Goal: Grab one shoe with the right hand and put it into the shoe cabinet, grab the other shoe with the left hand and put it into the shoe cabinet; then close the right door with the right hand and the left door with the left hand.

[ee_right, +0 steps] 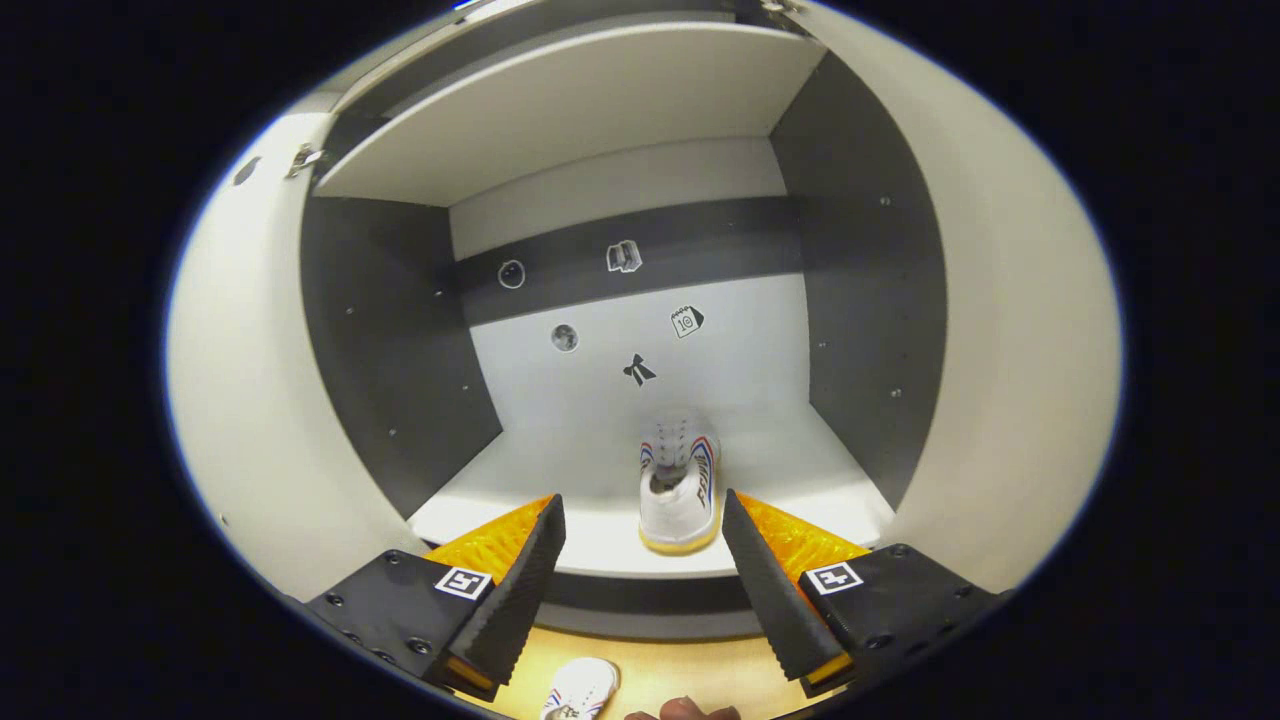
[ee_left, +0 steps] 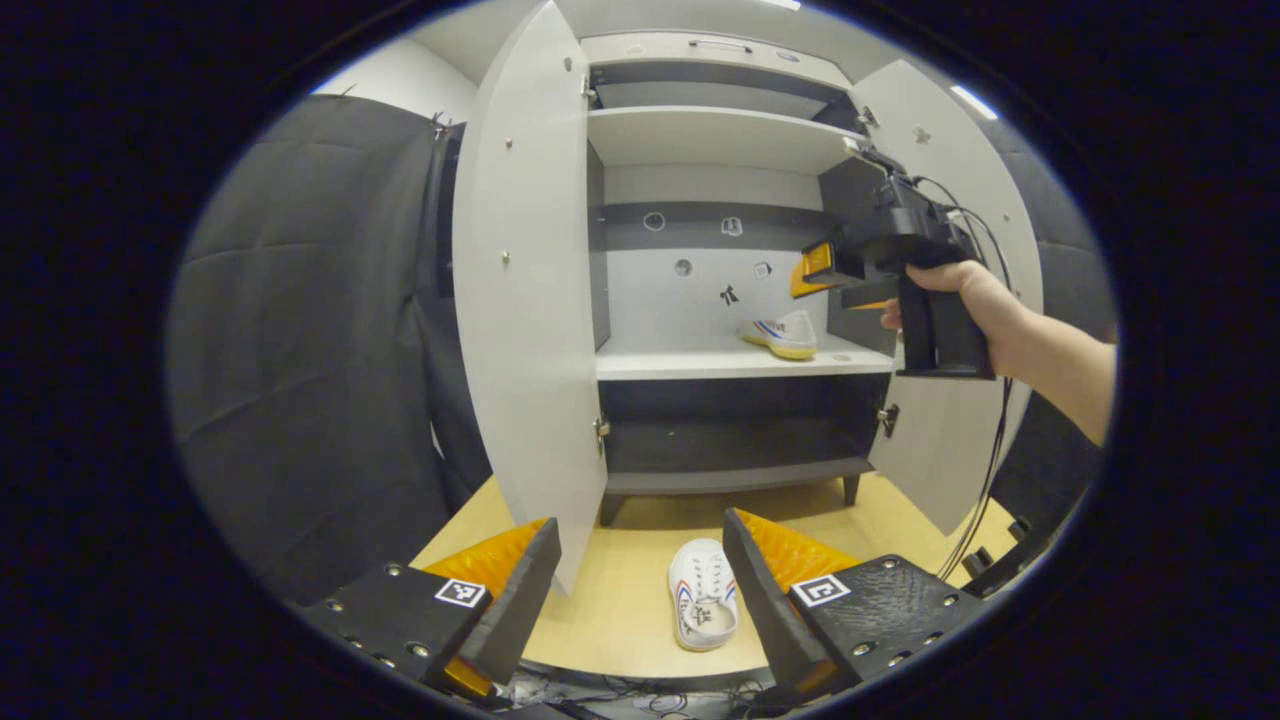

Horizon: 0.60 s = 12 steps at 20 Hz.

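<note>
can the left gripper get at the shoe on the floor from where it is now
Probably yes. The left gripper is open, and the shoe on the floor lies between its fingers with bare floor around it; the left door stands just beside.

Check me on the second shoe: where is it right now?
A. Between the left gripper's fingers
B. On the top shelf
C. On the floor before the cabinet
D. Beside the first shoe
C: the second shoe lies on the floor, with the left gripper open above it.
</note>
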### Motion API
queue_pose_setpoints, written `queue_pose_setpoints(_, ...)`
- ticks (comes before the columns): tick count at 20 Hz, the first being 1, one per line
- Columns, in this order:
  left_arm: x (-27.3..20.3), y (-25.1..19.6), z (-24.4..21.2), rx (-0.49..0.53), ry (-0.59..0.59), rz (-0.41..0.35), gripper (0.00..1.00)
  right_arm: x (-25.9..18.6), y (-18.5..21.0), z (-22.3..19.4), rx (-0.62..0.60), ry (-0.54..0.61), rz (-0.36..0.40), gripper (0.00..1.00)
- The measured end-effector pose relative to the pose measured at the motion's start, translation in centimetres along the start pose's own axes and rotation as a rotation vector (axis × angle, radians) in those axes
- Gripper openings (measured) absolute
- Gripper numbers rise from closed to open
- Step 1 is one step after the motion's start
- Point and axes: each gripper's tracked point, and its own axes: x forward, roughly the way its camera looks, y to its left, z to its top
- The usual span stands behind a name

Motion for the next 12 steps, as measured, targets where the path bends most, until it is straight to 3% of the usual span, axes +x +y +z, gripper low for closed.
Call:
queue_pose_setpoints(1,0.1,0.1,-0.8,0.022,0.011,-0.004,0.94,-1.5,0.1,-0.7,-0.010,-0.011,0.001,0.98)
queue_pose_setpoints(2,0.4,0.1,-1.4,0.042,0.018,-0.017,0.94,-2.9,0.1,-1.5,-0.016,-0.017,0.001,0.92)
queue_pose_setpoints(3,0.6,-0.4,-2.1,0.061,0.023,-0.038,0.94,-4.5,0.0,-2.4,-0.015,-0.022,-0.003,0.92)
queue_pose_setpoints(4,0.9,-0.7,-2.7,0.076,0.033,-0.060,0.94,-5.9,-0.2,-3.4,-0.017,-0.022,-0.006,0.98)
queue_pose_setpoints(6,1.8,-1.5,-4.4,0.086,0.054,-0.113,0.94,-8.5,-1.1,-5.7,-0.022,-0.009,-0.038,0.98)
queue_pose_setpoints(7,2.6,-2.2,-5.4,0.086,0.066,-0.142,0.94,-9.6,-1.4,-6.7,-0.022,-0.003,-0.048,0.92)
queue_pose_setpoints(8,3.3,-2.8,-6.4,0.090,0.082,-0.169,0.94,-10.8,-1.8,-7.8,-0.027,0.002,-0.060,0.92)
queue_pose_setpoints(9,3.9,-3.4,-7.6,0.098,0.108,-0.190,0.94,-11.9,-2.4,-8.8,-0.031,0.011,-0.080,0.98)
queue_pose_setpoints(12,5.4,-5.2,-10.8,0.074,0.195,-0.264,0.94,-14.8,-3.4,-11.6,-0.030,0.038,-0.131,0.98)
